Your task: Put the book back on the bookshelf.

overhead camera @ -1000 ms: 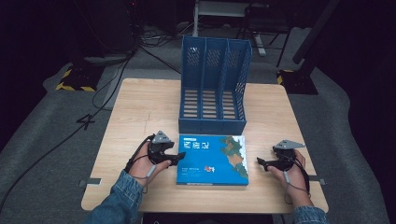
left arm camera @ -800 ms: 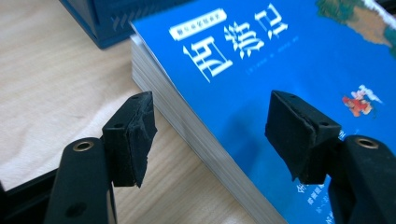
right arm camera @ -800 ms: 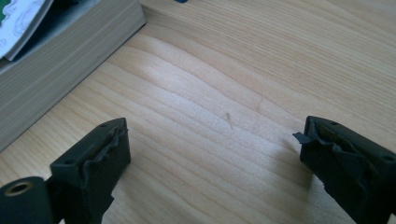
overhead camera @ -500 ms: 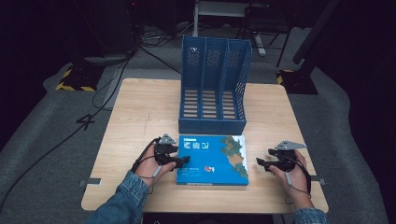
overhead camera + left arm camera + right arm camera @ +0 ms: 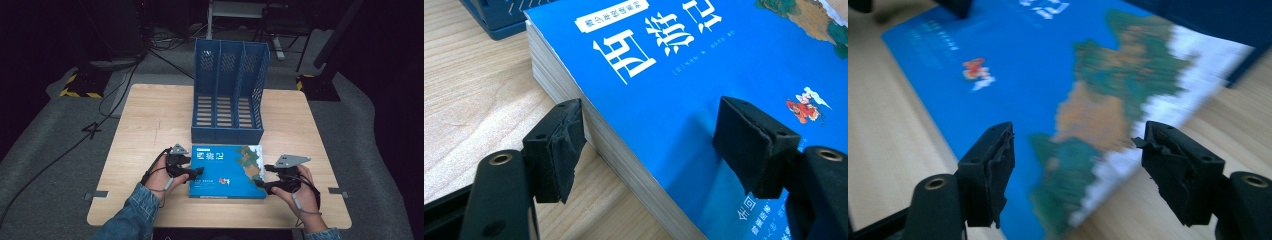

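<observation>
With both the left claw (image 5: 651, 137) and right claw (image 5: 1075, 170) spread unclamped around the blue book (image 5: 227, 170), the right claw's jaws having just been closing, the book could be pushed askew across the bench (image 5: 150, 120).

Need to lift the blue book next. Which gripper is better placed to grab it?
Left. The left gripper already straddles the book's page edge, one jaw beside it, one over the cover. The right gripper has been closing and only hovers above a corner.

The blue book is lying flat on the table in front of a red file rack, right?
Not quite: the rack is blue, not red, as the high view shows. The blue book does lie flat on the table in front of it.
</observation>
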The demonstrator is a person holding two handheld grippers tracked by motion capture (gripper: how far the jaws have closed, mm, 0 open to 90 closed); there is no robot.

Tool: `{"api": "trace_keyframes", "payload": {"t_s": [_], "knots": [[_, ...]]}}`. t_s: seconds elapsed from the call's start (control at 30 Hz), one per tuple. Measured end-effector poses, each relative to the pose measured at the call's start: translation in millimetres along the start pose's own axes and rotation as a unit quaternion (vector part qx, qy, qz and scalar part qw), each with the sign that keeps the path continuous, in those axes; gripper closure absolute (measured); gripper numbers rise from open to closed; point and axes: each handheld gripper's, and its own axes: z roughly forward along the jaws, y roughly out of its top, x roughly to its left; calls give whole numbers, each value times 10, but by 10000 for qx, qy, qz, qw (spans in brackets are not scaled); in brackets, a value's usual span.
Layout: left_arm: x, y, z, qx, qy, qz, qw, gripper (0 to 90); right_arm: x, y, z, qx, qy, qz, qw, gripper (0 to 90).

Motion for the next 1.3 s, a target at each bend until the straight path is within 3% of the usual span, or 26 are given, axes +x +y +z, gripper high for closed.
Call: {"api": "trace_keyframes", "payload": {"t_s": [0.17,0.23,0.43,0.53,0.77,0.93,1.17,1.3], "knots": [[1,0,1,16,-11,-28,10000,280,227,77,123,62,189,-275,9994,325],[0,0,4,4,-1,-23,10000,278,455,129,249,149,253,-343,9990,352],[-6,2,6,5,9,-26,10000,276,715,149,437,315,119,-510,9981,384],[-8,3,5,15,17,-19,10000,276,740,142,483,274,21,-553,9981,377],[-28,7,4,20,77,-10,10000,277,756,141,509,252,-105,-403,9988,376],[-44,20,11,47,142,-72,9999,278,852,148,542,381,-452,-737,9955,371],[-84,32,5,40,292,-40,9996,295,857,147,547,378,-458,-746,9954,367],[-108,53,-31,14,425,77,9991,389,850,148,548,378,-443,-750,9955,367]]}}
